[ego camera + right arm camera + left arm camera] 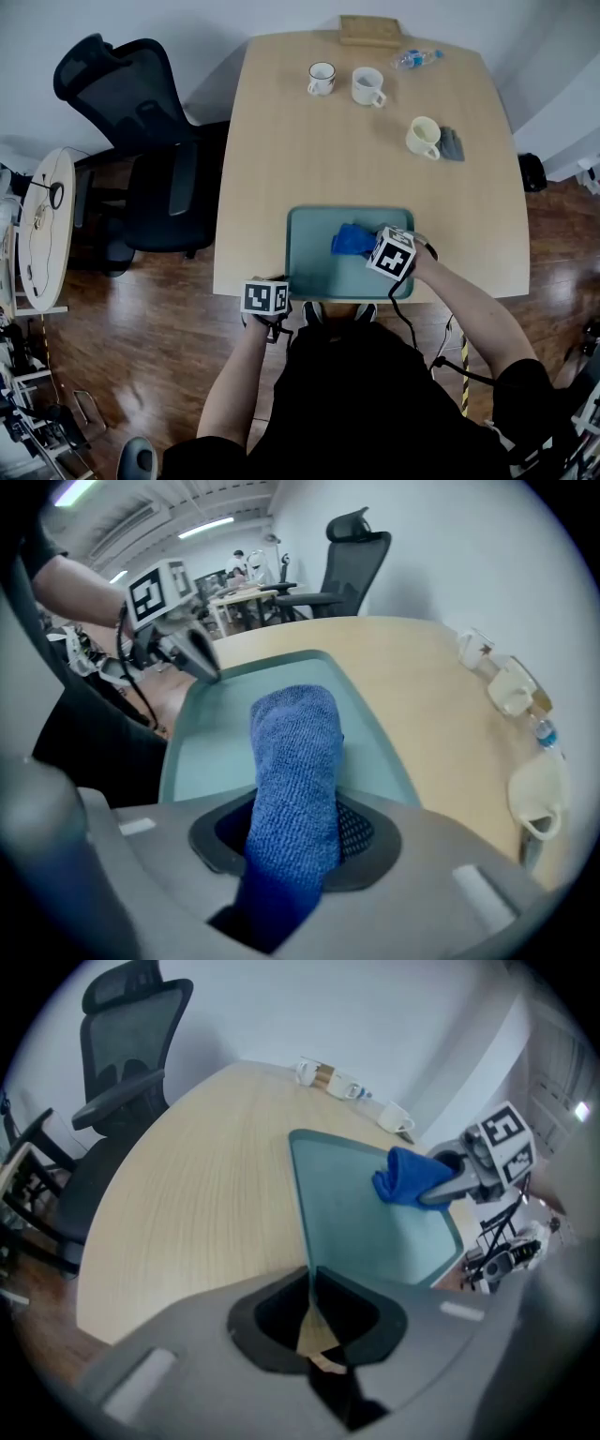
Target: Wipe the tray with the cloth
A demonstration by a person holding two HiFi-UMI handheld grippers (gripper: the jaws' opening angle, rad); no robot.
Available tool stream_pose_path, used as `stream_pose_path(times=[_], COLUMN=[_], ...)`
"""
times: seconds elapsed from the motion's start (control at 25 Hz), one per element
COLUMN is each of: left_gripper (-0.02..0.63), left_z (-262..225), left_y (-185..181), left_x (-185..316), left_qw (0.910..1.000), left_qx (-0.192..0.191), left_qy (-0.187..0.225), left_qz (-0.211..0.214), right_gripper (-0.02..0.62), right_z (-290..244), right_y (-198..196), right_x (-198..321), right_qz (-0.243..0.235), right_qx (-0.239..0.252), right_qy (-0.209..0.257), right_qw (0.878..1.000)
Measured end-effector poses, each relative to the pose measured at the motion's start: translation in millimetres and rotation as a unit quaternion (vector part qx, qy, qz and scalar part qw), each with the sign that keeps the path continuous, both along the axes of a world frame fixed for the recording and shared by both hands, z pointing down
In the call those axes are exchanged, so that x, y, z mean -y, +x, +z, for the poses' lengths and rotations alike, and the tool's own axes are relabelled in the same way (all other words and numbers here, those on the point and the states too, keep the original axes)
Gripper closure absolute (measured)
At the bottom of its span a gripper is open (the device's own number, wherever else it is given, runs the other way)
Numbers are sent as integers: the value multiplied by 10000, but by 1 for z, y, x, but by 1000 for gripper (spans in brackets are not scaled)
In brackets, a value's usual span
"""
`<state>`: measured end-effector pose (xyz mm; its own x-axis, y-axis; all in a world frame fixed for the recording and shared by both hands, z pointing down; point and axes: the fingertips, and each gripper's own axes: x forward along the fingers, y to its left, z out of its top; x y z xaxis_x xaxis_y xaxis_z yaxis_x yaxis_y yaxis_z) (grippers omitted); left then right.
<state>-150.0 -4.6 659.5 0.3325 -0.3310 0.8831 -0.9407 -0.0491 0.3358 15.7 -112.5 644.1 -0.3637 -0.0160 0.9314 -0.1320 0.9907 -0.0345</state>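
Note:
A teal tray (pixel 323 267) lies at the near edge of the wooden table (pixel 309 159). My left gripper (pixel 284 298) is at the tray's near left corner, and in the left gripper view its jaws (pixel 309 1312) are shut on the tray's rim (pixel 302 1213). A blue cloth (pixel 350 241) rests on the right part of the tray floor. My right gripper (pixel 368 247) is shut on the cloth (pixel 295 752), which bulges out between its jaws and touches the tray (pixel 211 733). From the left gripper view, the cloth (pixel 405 1177) hangs from the right gripper (pixel 442 1190).
Two white mugs (pixel 322 79) (pixel 368 86) stand at the table's far side, with a wooden block (pixel 370 30) and a water bottle (pixel 417 58). A cream mug (pixel 424 137) and a grey object (pixel 452 143) sit to the right. A black office chair (pixel 141 141) stands left of the table.

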Motion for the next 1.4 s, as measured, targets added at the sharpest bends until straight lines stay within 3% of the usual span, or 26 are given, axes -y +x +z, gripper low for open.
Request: stream_pose_path(times=[0.16, 0.32, 0.48, 0.88, 1.04, 1.24, 1.4], left_gripper=[577, 577, 577, 578, 578, 580, 580], left_z=[-1, 0, 0, 1, 0, -2, -3], left_y=[2, 1, -2, -4, -4, -4, -4], left_x=[2, 3, 3, 0, 0, 0, 2], left_qw=[10000, 10000, 9999, 9999, 9998, 9998, 9998], left_qx=[24, 24, 10, -41, -35, -59, -58], left_qy=[19, 57, 95, 52, 60, 41, 44], left_qz=[-23, -49, -61, -112, -165, -159, -181], right_gripper=[446, 446, 446, 446, 448, 446, 446], right_z=[-5, -6, -2, 2, 0, 5, 2], right_y=[17, 19, 12, 4, 6, 28, 47], right_x=[74, 89, 57, -93, -121, -76, 11], right_qz=[499, 662, 276, -834, -1024, -661, -64], right_qx=[-260, -290, -308, -65, 58, -20, -275], right_qy=[590, 648, 618, -249, -542, -590, -5], right_qw=[9967, 9953, 9972, 9962, 9932, 9961, 9996])
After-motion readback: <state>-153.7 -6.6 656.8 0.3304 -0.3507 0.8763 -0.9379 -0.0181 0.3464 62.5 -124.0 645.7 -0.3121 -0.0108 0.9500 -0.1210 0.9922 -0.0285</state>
